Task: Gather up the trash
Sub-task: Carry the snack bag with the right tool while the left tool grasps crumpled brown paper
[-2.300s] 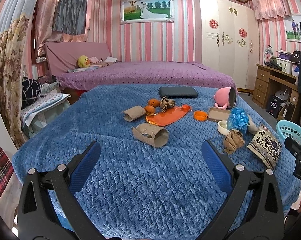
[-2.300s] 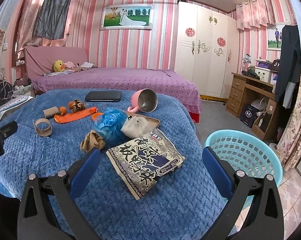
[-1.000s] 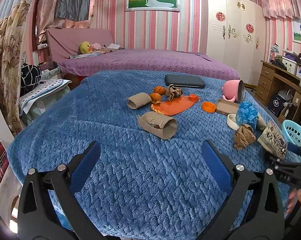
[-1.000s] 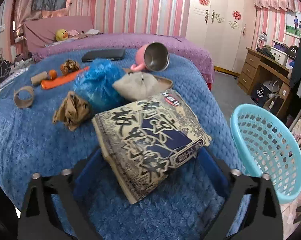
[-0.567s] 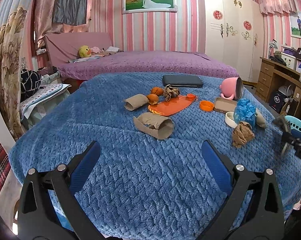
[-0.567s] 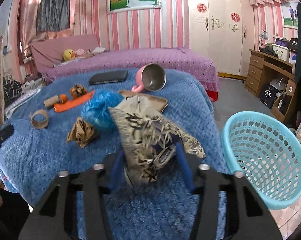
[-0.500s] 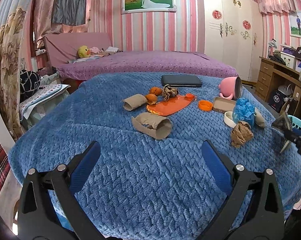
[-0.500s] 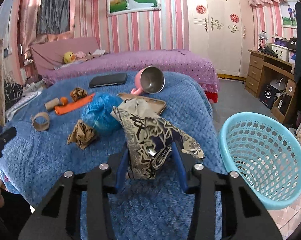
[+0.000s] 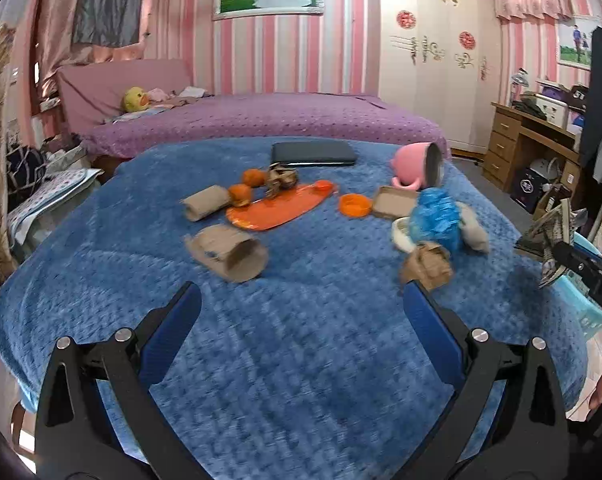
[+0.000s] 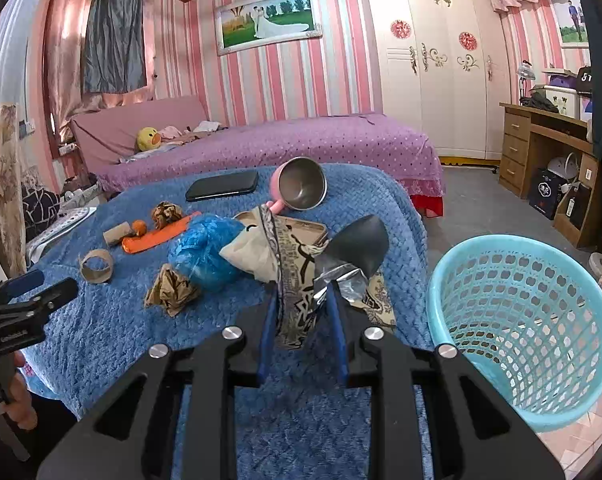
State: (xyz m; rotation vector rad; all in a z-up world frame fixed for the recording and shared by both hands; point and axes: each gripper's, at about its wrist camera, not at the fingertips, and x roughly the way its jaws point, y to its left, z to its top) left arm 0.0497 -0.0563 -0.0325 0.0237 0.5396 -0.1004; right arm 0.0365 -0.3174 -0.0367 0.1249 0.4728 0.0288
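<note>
Left wrist view. L gripper [image 9: 301,312] spread wide over the near part of the blue blanket [image 9: 301,340]; nothing between its blue pads, nothing touched. Mid-blanket: cardboard tube [image 9: 231,252], a second tube [image 9: 205,208] behind it, two oranges [image 9: 240,194] just beside an orange tray [image 9: 279,210], orange lid [image 9: 355,205], flat box [image 9: 395,202]. Toward the right edge: crumpled brown paper [image 9: 427,266], blue plastic bag [image 9: 437,220], white bowl [image 9: 403,234], tipped pink cup [image 9: 417,166]. Dark case [image 9: 313,153] at the far edge. At the right rim of the view, R gripper [image 9: 557,250] carries a crushed snack bag [image 9: 555,228], clear of the blanket, above the rim of a basket [image 9: 585,312].

Right wrist view. R gripper [image 10: 303,312] nearly closed; jaws have just been closing and now pinch the snack bag [image 10: 297,280], which is folded and crumpled, its foil lining showing on the right side. Bag is lifted off the blanket [image 10: 101,320] near its right edge. Aqua basket [image 10: 521,320] stands on the floor just off that edge, right of the gripper, apart from the bag. Behind the bag: blue plastic bag [image 10: 207,252], brown paper [image 10: 173,288], flat box [image 10: 301,228], pink cup [image 10: 301,186] lying on its side. L gripper [image 10: 25,288] shows at the left rim, in a hand [image 10: 19,404].
</note>
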